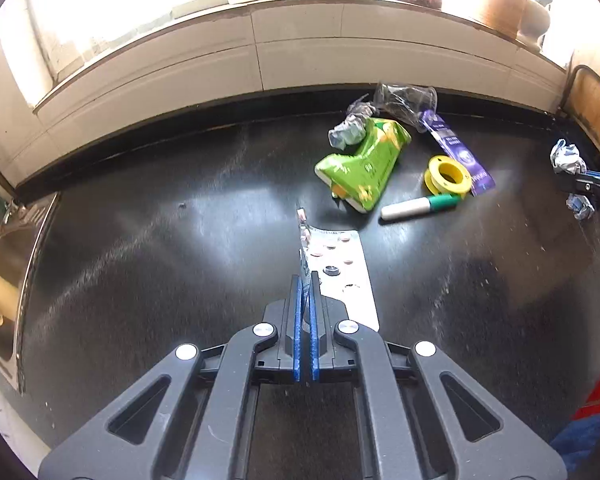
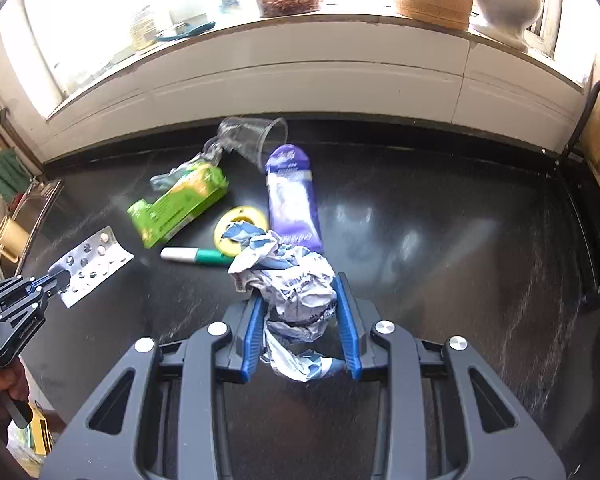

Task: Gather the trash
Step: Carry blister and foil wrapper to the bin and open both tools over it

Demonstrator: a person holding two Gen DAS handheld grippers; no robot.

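My left gripper (image 1: 307,280) is shut on a silver blister pack (image 1: 346,264), held above the black counter (image 1: 140,260); it also shows in the right wrist view (image 2: 92,264). My right gripper (image 2: 300,292) is shut on a crumpled white and blue wrapper (image 2: 296,284), seen from the left wrist at the far right (image 1: 568,158). On the counter lie a green packet (image 1: 364,164), a yellow tape roll (image 1: 448,176), a green and white marker (image 1: 420,207), a purple wrapper (image 1: 460,152), a clear plastic cup (image 1: 408,100) and a small crumpled wrapper (image 1: 348,130).
A steel sink (image 1: 8,272) sits at the counter's left end. A white tiled ledge (image 1: 300,48) runs along the back, with jars and a vase (image 2: 508,0) on the sill. A wooden board (image 1: 596,120) stands at the right.
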